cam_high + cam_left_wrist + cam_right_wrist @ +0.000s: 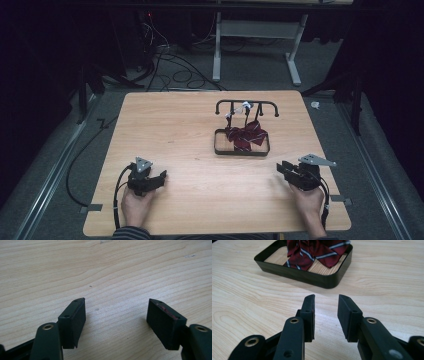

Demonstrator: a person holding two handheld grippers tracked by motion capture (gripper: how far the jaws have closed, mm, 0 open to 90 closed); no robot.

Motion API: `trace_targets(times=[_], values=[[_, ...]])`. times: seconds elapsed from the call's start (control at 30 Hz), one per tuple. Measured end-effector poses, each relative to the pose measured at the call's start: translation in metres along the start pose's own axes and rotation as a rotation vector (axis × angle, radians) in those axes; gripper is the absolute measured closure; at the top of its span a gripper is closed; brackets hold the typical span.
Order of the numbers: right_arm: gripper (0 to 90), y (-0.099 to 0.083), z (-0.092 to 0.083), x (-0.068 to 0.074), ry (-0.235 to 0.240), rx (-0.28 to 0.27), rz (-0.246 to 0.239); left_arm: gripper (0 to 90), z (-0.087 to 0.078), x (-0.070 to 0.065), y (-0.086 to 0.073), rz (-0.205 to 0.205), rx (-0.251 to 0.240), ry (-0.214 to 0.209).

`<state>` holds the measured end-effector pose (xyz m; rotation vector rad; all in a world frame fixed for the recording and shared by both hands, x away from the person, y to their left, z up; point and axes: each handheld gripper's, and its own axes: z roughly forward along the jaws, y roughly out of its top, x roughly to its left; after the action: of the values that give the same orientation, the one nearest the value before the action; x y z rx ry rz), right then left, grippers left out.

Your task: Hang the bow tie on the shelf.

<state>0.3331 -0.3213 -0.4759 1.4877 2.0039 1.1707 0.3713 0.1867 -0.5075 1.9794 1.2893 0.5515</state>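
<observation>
A dark red bow tie with pale stripes (pixel 246 135) (pixel 312 251) lies in a shallow black tray (pixel 218 148) (pixel 322 280) at the table's middle right. Behind the tray stands a black hook rack (pixel 247 105) with a small white piece hanging on it. My left gripper (pixel 161 176) (pixel 116 315) rests near the table's front left, open, with bare wood between its jaws. My right gripper (pixel 281 169) (pixel 326 305) sits low at the front right, open and empty, pointing toward the tray a short way off.
The wooden table (pixel 175 130) stands on grey carpet. Cables (pixel 170 70) lie on the floor behind it, beside a white table frame (pixel 260 30). Small tape marks (pixel 94 207) sit at the table's front corners.
</observation>
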Motion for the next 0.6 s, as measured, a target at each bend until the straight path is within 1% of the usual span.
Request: trace_targets(times=[0.13, 0.2, 0.3, 0.6], values=[[68.9, -0.003, 0.005, 0.0, -0.007, 0.015, -0.007, 32.2, 0.0, 0.0, 0.0, 0.0, 0.0, 0.0], [68.9, -0.005, 0.007, 0.001, -0.007, 0.021, -0.001, 32.2, 0.0, 0.0, 0.0, 0.0, 0.0, 0.0], [68.9, -0.007, 0.011, 0.001, -0.012, 0.03, -0.005, 32.2, 0.0, 0.0, 0.0, 0.0, 0.0, 0.0], [68.9, -0.01, 0.016, 0.002, -0.024, 0.046, -0.012, 32.2, 0.0, 0.0, 0.0, 0.0, 0.0, 0.0]])
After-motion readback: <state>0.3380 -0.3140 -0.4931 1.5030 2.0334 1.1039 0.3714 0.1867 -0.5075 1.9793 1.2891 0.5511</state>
